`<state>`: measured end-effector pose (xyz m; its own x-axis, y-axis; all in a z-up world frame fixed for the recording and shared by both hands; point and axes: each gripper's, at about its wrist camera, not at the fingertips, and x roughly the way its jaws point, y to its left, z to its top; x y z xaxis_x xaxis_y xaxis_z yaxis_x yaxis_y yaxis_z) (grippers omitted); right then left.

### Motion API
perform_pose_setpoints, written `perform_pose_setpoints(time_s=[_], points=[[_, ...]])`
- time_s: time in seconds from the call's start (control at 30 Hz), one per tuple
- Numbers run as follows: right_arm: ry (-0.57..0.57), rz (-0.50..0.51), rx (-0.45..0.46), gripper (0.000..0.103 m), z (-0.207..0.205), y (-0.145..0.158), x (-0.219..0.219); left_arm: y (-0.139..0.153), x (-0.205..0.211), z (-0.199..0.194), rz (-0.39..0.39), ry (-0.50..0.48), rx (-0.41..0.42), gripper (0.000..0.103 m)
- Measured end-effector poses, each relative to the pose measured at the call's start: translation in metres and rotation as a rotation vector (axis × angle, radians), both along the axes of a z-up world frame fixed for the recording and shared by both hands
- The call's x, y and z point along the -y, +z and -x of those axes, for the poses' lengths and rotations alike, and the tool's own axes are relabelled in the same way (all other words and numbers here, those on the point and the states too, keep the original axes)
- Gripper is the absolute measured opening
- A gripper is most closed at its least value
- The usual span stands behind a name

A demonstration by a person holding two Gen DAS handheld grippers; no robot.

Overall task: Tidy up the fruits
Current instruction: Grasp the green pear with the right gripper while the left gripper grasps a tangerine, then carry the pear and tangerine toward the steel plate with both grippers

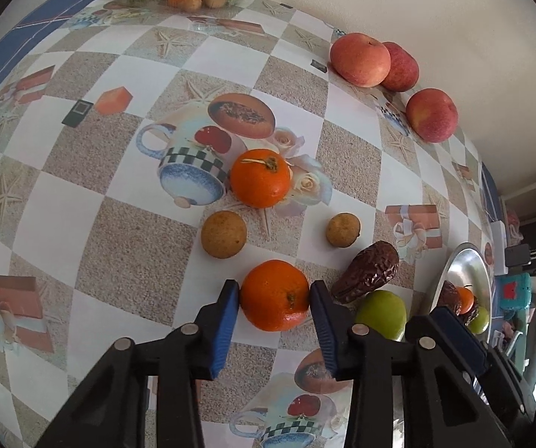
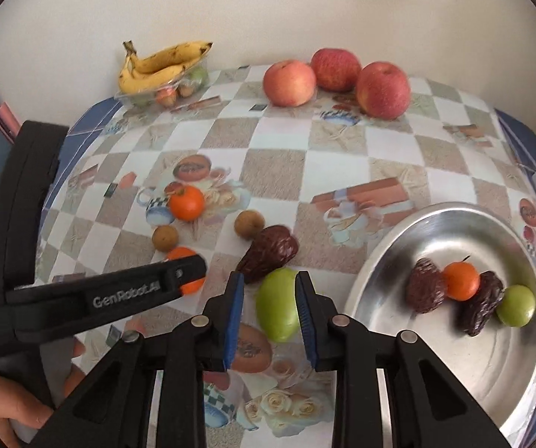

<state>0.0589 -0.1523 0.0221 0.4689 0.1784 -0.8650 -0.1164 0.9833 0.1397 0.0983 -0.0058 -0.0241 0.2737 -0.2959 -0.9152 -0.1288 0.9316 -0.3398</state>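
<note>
My left gripper (image 1: 274, 295) has its blue pads against both sides of an orange mandarin (image 1: 274, 295) that rests on the tablecloth; from the right wrist view the mandarin (image 2: 189, 284) is mostly hidden behind the left gripper's finger (image 2: 148, 286). My right gripper (image 2: 269, 308) has its jaws around a green fruit (image 2: 278, 308) on the table, with a small gap on the left side. A brown wrinkled fruit (image 2: 269, 253) lies just beyond it. A second mandarin (image 1: 260, 178) and two small brown round fruits (image 1: 223, 234) (image 1: 343, 230) lie farther out.
A steel bowl (image 2: 398, 261) at the right holds two brown fruits, a mandarin (image 2: 460, 280) and a green fruit (image 2: 515, 305). Three red apples (image 2: 337, 69) stand by the back wall. A clear tray with bananas (image 2: 159, 65) sits at the back left.
</note>
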Motion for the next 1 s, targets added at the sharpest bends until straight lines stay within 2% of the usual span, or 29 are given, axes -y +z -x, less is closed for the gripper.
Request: perform_pose_setpoints(time_s=[0.27,0.37,0.43,0.6,0.77,1.0], points=[[0.012,0.028,-0.048,0.032,-0.007,-0.021,-0.005,0.0,-0.014,0.001,0.005,0.048,0.0,0.041],[0.007,0.045,-0.063,0.041,-0.007,-0.027,-0.006,0.0,-0.018,0.001,0.015,0.062,-0.001,0.041],[-0.002,0.064,-0.072,0.042,-0.007,-0.03,-0.004,-0.001,-0.018,0.0,0.017,0.066,-0.003,0.041],[-0.009,0.057,-0.076,0.043,-0.007,-0.033,-0.003,-0.002,-0.019,0.0,0.018,0.069,-0.006,0.041],[0.039,0.16,-0.07,0.043,-0.006,-0.038,-0.016,-0.001,-0.02,0.001,0.019,0.073,-0.008,0.041],[0.047,0.177,-0.077,0.041,-0.007,-0.039,-0.016,-0.002,-0.02,0.0,0.02,0.076,-0.009,0.041]])
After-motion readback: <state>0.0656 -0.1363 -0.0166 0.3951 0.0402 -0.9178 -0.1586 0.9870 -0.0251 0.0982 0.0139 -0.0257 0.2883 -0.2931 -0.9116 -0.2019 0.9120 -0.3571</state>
